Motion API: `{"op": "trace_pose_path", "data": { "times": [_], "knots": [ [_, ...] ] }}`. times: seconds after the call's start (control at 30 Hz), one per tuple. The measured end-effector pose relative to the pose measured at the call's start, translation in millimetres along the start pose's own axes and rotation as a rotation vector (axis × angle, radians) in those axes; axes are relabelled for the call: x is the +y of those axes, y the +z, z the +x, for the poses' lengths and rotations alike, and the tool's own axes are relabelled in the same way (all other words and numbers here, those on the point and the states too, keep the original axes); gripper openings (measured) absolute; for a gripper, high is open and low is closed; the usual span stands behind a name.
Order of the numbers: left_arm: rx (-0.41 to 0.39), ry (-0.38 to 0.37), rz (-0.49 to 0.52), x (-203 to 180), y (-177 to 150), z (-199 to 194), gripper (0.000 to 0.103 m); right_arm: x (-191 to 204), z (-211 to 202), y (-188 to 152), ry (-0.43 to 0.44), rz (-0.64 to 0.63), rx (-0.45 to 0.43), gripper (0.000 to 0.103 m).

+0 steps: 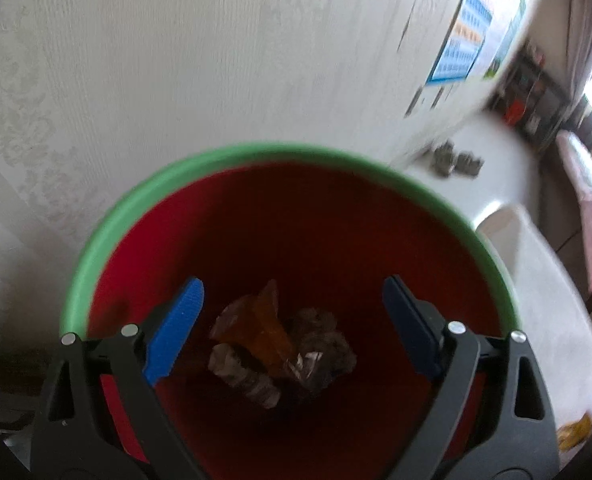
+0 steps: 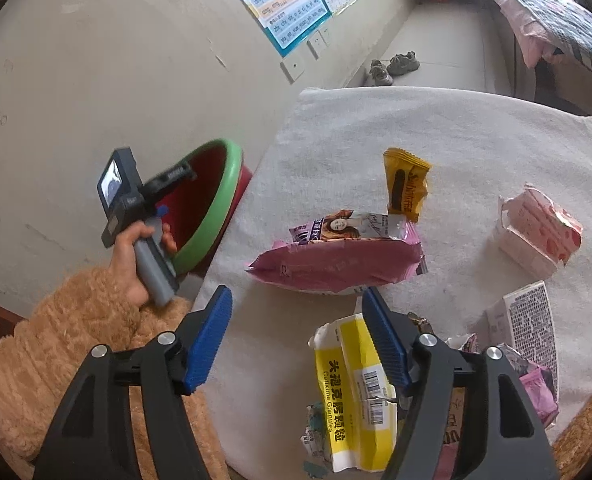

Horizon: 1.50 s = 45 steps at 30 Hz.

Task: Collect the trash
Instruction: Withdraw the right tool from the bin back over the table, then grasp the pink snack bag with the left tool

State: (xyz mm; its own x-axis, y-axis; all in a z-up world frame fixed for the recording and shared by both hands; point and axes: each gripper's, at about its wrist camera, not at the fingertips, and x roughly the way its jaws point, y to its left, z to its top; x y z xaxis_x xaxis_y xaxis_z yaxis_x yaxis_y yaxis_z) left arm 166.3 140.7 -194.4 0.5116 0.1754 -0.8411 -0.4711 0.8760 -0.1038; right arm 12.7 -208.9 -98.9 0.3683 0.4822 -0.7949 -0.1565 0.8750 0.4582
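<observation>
— Fingers on the left gripper (image 1: pixel 292 312) stand wide apart with nothing between them, hanging over the mouth of the red bin (image 1: pixel 288 156) with the green rim. Crumpled wrappers (image 1: pixel 280 352) lie at its bottom, straight below that gap.

— And the right gripper (image 2: pixel 296 332)?

— Its fingers are apart too, clamped on nothing. They hang over the near edge of the worktop (image 2: pixel 476 136), which has a white towel over it. The yellow packet (image 2: pixel 352 392) lies below, mostly under the right-hand finger rather than centred in the gap. The pink bag (image 2: pixel 336 264) lies just beyond the fingertips, toward the middle.

— What could go wrong?

— I'd guess a closing now pinches only an edge of the yellow packet, and it slips out on the way over. Scraps of torn paper lie around it and might come along or scatter. The bin sits off the worktop's left edge, tilted, so a careless drop could catch the rim and land on the floor.

— More to collect?

— Plenty: a yellow wrapper (image 2: pixel 406 184) further back, a pink carton (image 2: pixel 536 232) by the right edge, a printed box (image 2: pixel 530 320) nearer.
</observation>
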Motion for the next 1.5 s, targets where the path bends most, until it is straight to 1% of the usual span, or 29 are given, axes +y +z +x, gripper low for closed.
{"op": "trace_pose_path", "data": {
  "times": [0.07,0.13,0.17,0.23,0.3,0.33,0.43,0.47,0.5,0.53,0.6,0.7,0.8,0.87,0.9,0.93,1.0,1.03,1.07,1.1,1.13,1.17,1.2,1.23,1.27,1.33,1.43,1.5],
  "knots": [
    [0.036,0.006,-0.01,4,-4,3,0.089,0,-4,0,0.005,0.0,-0.008,0.065],
    [0.035,0.026,-0.026,8,-3,2,0.09,0,-8,-1,0.005,-0.004,-0.018,0.065],
    [0.035,0.035,-0.029,8,-3,1,0.092,0,-11,-1,0.003,-0.003,-0.024,0.065],
    [0.049,0.044,-0.027,6,-4,2,0.093,-4,-17,1,0.0,0.006,-0.038,0.067],
    [0.072,0.019,-0.014,1,-5,-2,0.093,-10,-25,4,-0.01,0.017,-0.06,0.068],
    [0.07,0.003,-0.008,-1,-7,-7,0.093,-14,-31,6,-0.025,0.021,-0.078,0.069],
    [0.016,-0.05,0.045,-16,-19,-38,0.093,-31,-48,11,-0.097,0.038,-0.122,0.071],
    [-0.011,-0.09,0.081,-25,-26,-51,0.093,-38,-51,12,-0.126,0.044,-0.126,0.071],
    [-0.026,-0.13,0.122,-34,-33,-62,0.093,-48,-55,12,-0.164,0.054,-0.128,0.071],
    [-0.021,-0.193,0.199,-49,-42,-73,0.093,-55,-57,12,-0.187,0.065,-0.13,0.071],
    [0.041,-0.312,0.388,-82,-59,-85,0.093,-72,-60,8,-0.216,0.101,-0.124,0.071],
    [0.134,-0.458,0.781,-145,-99,-104,0.093,-90,-63,0,-0.216,0.15,-0.1,0.071],
    [0.175,-0.515,1.014,-184,-127,-113,0.093,-101,-66,-8,-0.213,0.167,-0.075,0.071],
    [0.225,-0.522,1.09,-204,-137,-109,0.093,-105,-67,-12,-0.209,0.18,-0.065,0.071],
    [0.251,-0.512,1.111,-213,-141,-104,0.093,-108,-68,-14,-0.21,0.19,-0.065,0.071],
    [0.262,-0.5,1.117,-218,-146,-100,0.093,-111,-68,-16,-0.21,0.201,-0.064,0.071],
    [0.312,-0.487,1.111,-229,-151,-89,0.09,-116,-70,-19,-0.204,0.218,-0.065,0.071],
    [0.357,-0.488,1.099,-234,-154,-81,0.083,-117,-70,-20,-0.202,0.222,-0.066,0.071],
    [0.38,-0.491,1.092,-236,-158,-78,0.072,-117,-71,-21,-0.202,0.224,-0.068,0.071],
    [0.409,-0.494,1.081,-236,-162,-74,0.07,-118,-71,-21,-0.203,0.226,-0.07,0.071],
    [0.416,-0.503,1.069,-234,-163,-74,0.065,-119,-71,-21,-0.204,0.229,-0.072,0.071],
    [0.424,-0.52,1.05,-231,-165,-75,0.056,-120,-71,-21,-0.206,0.232,-0.074,0.071],
    [0.432,-0.528,1.041,-227,-171,-78,0.053,-122,-70,-21,-0.208,0.237,-0.075,0.071],
    [0.426,-0.526,1.036,-224,-173,-81,0.048,-124,-69,-21,-0.211,0.243,-0.076,0.071],
    [0.407,-0.521,1.028,-220,-173,-87,0.04,-126,-67,-21,-0.215,0.248,-0.076,0.071],
    [0.387,-0.514,0.957,-205,-166,-93,0.032,-128,-63,-18,-0.231,0.24,-0.074,0.071],
    [0.384,-0.522,0.828,-183,-158,-99,0.031,-128,-57,-7,-0.291,0.169,-0.067,0.071],
    [0.392,-0.532,0.751,-167,-154,-103,0.031,-131,-49,5,-0.339,0.109,-0.04,0.071]
  ]
}}
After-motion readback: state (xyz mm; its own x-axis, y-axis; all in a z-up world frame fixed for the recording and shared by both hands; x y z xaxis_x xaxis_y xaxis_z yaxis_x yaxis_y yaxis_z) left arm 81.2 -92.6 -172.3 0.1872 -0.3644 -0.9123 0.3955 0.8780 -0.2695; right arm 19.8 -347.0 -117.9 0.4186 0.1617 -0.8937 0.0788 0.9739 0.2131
